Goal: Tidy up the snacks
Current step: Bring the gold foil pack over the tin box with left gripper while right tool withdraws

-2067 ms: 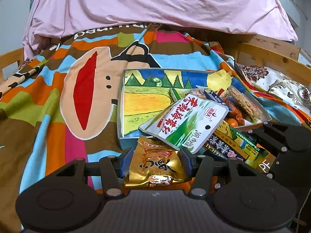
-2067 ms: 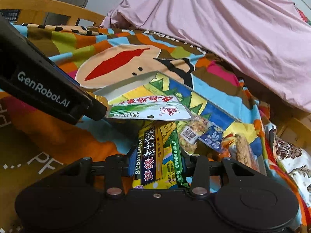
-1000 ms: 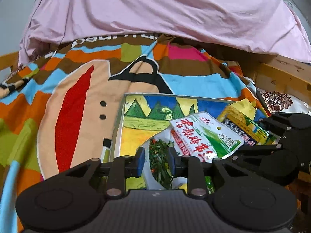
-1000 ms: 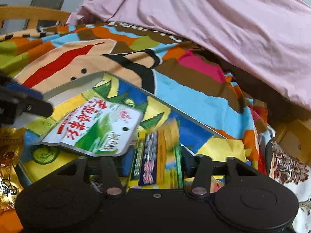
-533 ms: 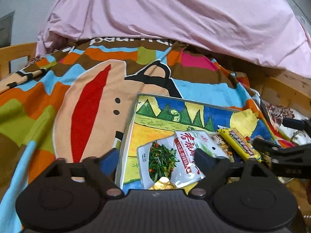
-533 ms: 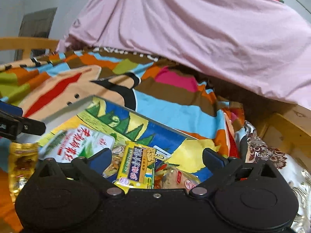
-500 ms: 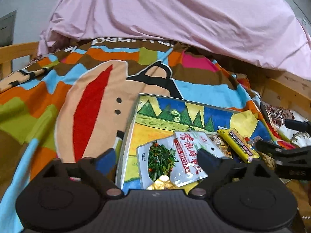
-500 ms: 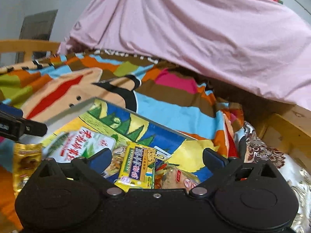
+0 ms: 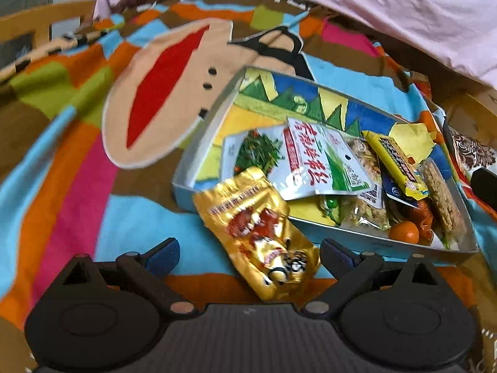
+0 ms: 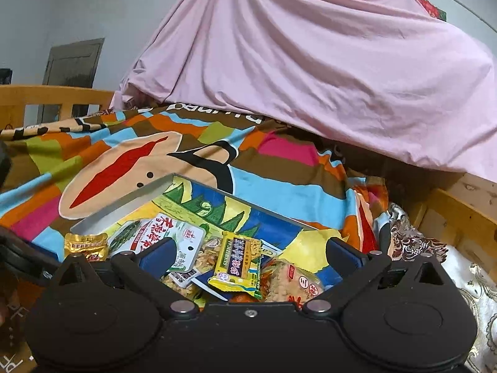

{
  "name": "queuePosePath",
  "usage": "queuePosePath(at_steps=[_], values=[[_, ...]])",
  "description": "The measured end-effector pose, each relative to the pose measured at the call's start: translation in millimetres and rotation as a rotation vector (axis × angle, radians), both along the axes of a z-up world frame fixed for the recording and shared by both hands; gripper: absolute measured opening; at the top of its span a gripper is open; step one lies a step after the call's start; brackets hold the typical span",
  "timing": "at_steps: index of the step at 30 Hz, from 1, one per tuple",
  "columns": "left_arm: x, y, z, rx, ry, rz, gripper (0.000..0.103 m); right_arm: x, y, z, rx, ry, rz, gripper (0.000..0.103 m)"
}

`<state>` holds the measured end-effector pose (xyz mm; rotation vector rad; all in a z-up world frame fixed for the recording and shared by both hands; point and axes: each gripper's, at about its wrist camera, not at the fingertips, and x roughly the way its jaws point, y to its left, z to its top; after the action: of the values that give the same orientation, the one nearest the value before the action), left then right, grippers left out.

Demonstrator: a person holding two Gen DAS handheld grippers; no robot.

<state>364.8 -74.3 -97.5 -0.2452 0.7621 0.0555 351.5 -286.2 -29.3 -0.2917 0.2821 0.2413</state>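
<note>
Left wrist view: my left fingers (image 9: 248, 253) are spread wide and empty above a patchwork bedspread (image 9: 74, 161). A gold snack pouch (image 9: 259, 233) lies between them, leaning on the near rim of the painted metal tray (image 9: 186, 168). A white-and-green packet (image 9: 313, 161) sits in the tray.

Right wrist view: my right fingers (image 10: 248, 256) are also wide apart, holding nothing, over the tray's crowded end with a yellow packet (image 10: 239, 259). Pink sheet (image 10: 310, 62) behind, wooden bed rail (image 10: 462, 214) right.

Pink sheet (image 10: 310, 71) drapes above wooden bed rails (image 10: 56, 96), grey wall (image 10: 77, 6).
</note>
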Motion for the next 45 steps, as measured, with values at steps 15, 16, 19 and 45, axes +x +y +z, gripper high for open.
queuePosePath(at_steps=[15, 16, 19, 45], values=[[-10, -12, 28, 0.049, -0.131, 0.020, 0.017, 1, -10, 1, 0.042, -0.008, -0.007, 0.102], [-2, -12, 32, 0.039, -0.131, 0.018, 0.017, 1, -9, 0, 0.043, -0.006, -0.007, 0.102], [24, -12, 44, 0.020, -0.146, 0.020, 0.017, 1, -7, -4, 0.032, 0.000, -0.003, 0.102], [-3, 12, 11, 0.063, -0.341, 0.002, 0.102, 8, -1, -28, -0.002, 0.036, 0.000, 0.102]])
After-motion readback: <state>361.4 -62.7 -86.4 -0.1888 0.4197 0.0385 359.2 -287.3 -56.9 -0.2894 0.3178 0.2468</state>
